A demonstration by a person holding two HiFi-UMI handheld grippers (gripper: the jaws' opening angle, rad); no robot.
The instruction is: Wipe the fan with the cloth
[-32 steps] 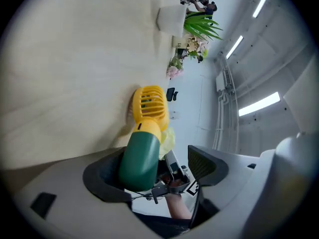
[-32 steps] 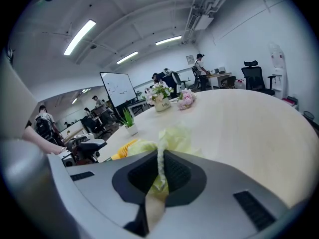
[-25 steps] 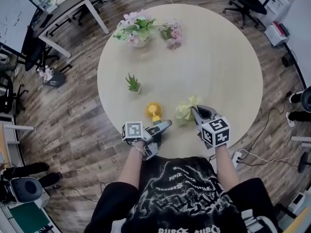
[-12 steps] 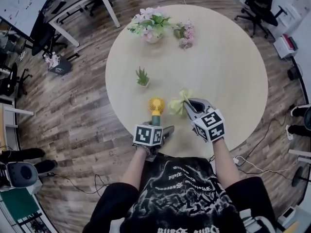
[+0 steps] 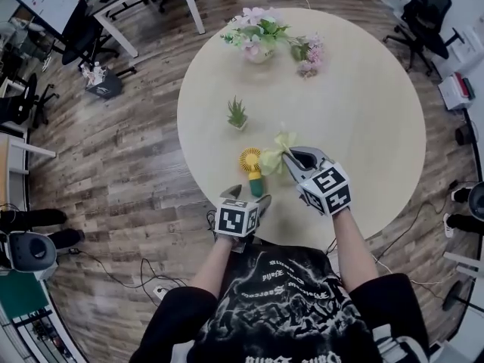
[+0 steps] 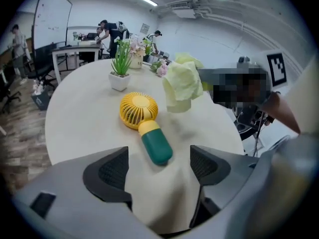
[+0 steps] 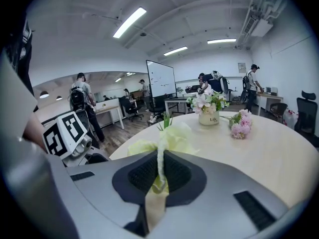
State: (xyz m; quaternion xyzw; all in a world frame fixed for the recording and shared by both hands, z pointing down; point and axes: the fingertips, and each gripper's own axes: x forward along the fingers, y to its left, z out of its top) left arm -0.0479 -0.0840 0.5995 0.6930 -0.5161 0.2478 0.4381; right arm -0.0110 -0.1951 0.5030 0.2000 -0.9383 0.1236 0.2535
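Note:
A small fan lies flat on the round table [image 5: 363, 112], with its yellow head [image 5: 250, 159] away from me and its green handle [image 5: 257, 187] towards me. In the left gripper view the fan [image 6: 144, 123] lies just ahead of my left gripper [image 6: 159, 167]. That gripper is open, with nothing between its pads; the handle's end is close in front of them. My right gripper [image 5: 288, 156] is shut on a pale yellow cloth [image 5: 275, 156], which hangs just right of the fan head. The cloth [image 7: 167, 136] is pinched between the right pads [image 7: 142, 173].
A small potted plant [image 5: 237, 115] stands beyond the fan. A vase of flowers [image 5: 259, 36] and a pink bunch [image 5: 311, 54] sit at the table's far side. The near table edge runs just under my left gripper [image 5: 247, 197]. Desks, chairs and people surround the table.
My left gripper has rolled upright and swung round to point at the fan's handle. The right gripper has carried the cloth left, closer to the fan head.

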